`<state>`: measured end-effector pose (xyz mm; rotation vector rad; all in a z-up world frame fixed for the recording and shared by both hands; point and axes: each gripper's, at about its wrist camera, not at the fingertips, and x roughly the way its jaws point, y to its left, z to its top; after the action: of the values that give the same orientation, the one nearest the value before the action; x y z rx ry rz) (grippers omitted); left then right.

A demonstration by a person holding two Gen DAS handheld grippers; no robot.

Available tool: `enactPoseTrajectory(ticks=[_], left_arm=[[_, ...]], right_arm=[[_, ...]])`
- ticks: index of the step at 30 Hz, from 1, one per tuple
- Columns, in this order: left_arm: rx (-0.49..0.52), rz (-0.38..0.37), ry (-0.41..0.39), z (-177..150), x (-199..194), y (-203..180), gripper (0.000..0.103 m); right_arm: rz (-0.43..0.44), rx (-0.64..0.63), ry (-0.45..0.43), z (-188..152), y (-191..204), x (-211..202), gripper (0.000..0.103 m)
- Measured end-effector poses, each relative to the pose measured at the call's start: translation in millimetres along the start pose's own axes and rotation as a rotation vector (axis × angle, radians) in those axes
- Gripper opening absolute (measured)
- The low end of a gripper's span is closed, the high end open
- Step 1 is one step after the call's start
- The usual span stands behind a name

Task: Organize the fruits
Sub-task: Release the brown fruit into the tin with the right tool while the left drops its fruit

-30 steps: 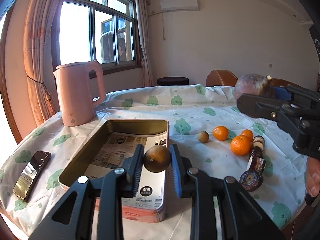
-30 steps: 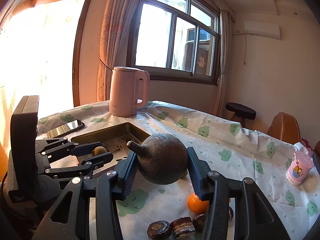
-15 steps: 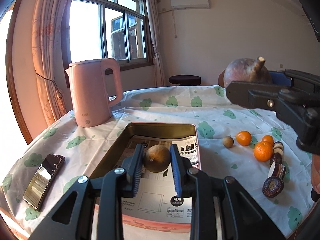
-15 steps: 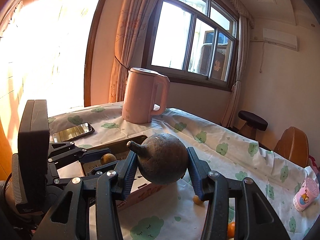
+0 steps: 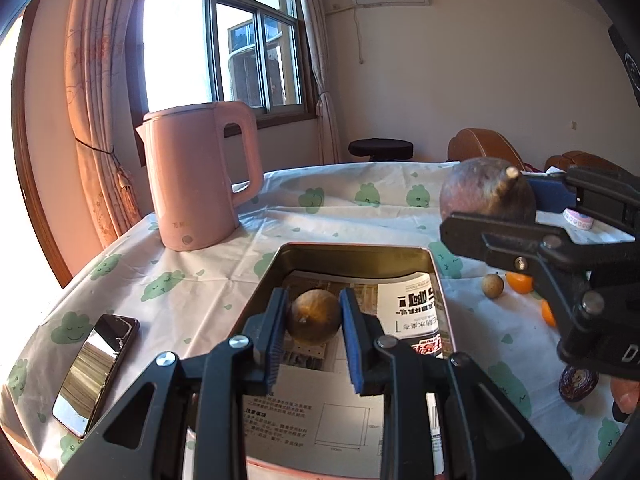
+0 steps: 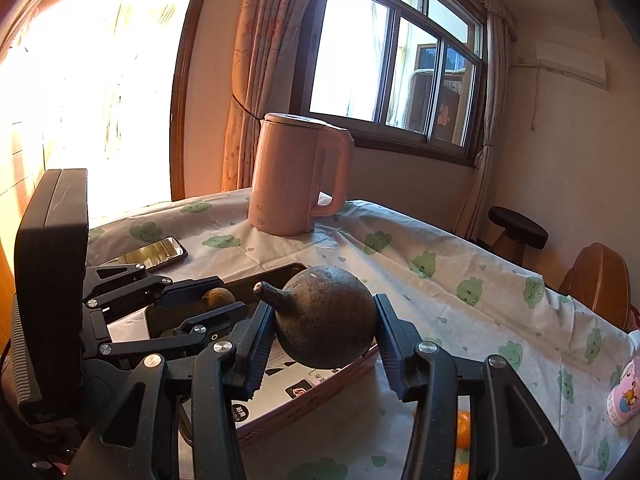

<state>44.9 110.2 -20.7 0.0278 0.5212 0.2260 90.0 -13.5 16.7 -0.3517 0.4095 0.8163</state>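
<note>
My left gripper [image 5: 314, 318] is shut on a small round brown fruit [image 5: 314, 316] and holds it over the open metal tin [image 5: 356, 249], which is lined with printed paper. My right gripper [image 6: 324, 322] is shut on a large dark round fruit with a stem [image 6: 324, 320], held above the tin's near corner [image 6: 340, 372]. The left wrist view shows that big fruit [image 5: 486, 196] at the right, above the tin's right side. The left gripper [image 6: 200, 306] with its small fruit [image 6: 218, 298] appears at the left of the right wrist view.
A pink kettle [image 5: 200, 176] stands behind the tin, and a phone [image 5: 94, 372] lies left of it. Right of the tin lie a small brown fruit [image 5: 492, 285], oranges [image 5: 518, 282] and a dark purple piece [image 5: 578, 382]. A pink cup [image 6: 624, 394] sits at the far right.
Both grippers have carried their fruits leftward over the table to above the tin. Kettle and tin now sit closer and more central in both views. Neither grip changed.
</note>
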Motion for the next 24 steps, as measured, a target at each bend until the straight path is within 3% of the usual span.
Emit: enactPoseTrajectory(ticks=[12,22,24], left_arm=[[-0.015,0.016,0.090,-4,22,14,0.028],[-0.017,0.022,0.116,-4,26,15,0.029],[-0.023,0.024,0.113,-5,25,16,0.031]], right_arm=[[0.119,0.121,0.164,-22,-4,62,0.050],[0.160,0.167,0.224,-29,-6,79,0.051],[0.164,0.176,0.226,-29,-8,79,0.055]])
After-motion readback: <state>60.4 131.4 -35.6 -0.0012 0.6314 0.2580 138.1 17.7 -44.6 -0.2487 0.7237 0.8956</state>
